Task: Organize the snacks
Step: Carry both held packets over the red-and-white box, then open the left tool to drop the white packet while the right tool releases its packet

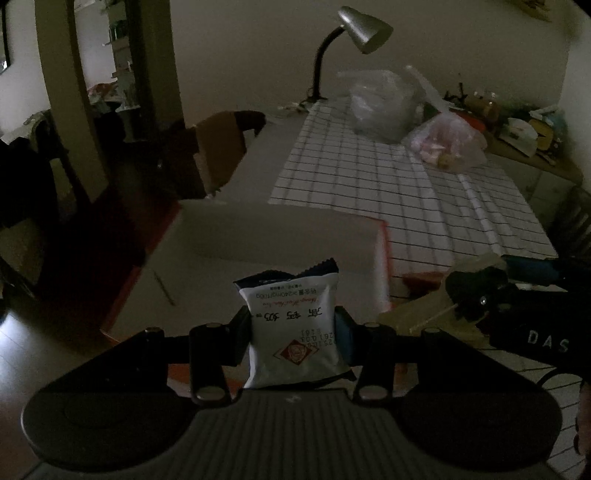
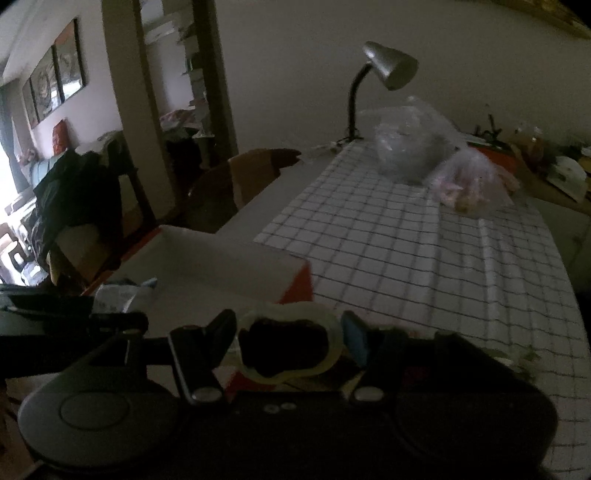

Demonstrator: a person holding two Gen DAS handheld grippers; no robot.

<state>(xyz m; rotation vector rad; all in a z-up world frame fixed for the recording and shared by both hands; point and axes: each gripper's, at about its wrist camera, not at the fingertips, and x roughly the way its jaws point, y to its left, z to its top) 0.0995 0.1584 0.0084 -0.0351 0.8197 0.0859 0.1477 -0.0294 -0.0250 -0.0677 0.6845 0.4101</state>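
A smooth, white-walled box (image 1: 280,229) with a red outer side is taken as the landmark. Just in front of it, a glossy white snack packet (image 1: 293,332) with a crimped, saw-toothed top edge is clamped upright between the pads of the left gripper (image 1: 293,334), which is tilted downward over the box. To the right of the box, a dark, lumpy snack in a clear, rounded wrapper (image 2: 288,347) is pinched between the pads of the right gripper (image 2: 290,341), likewise angled downward. Beyond the box, a checked cloth (image 1: 424,192) is spread; crinkled plastic bags (image 1: 447,142) and a gooseneck metal lamp (image 1: 364,29) are seen at its far end.
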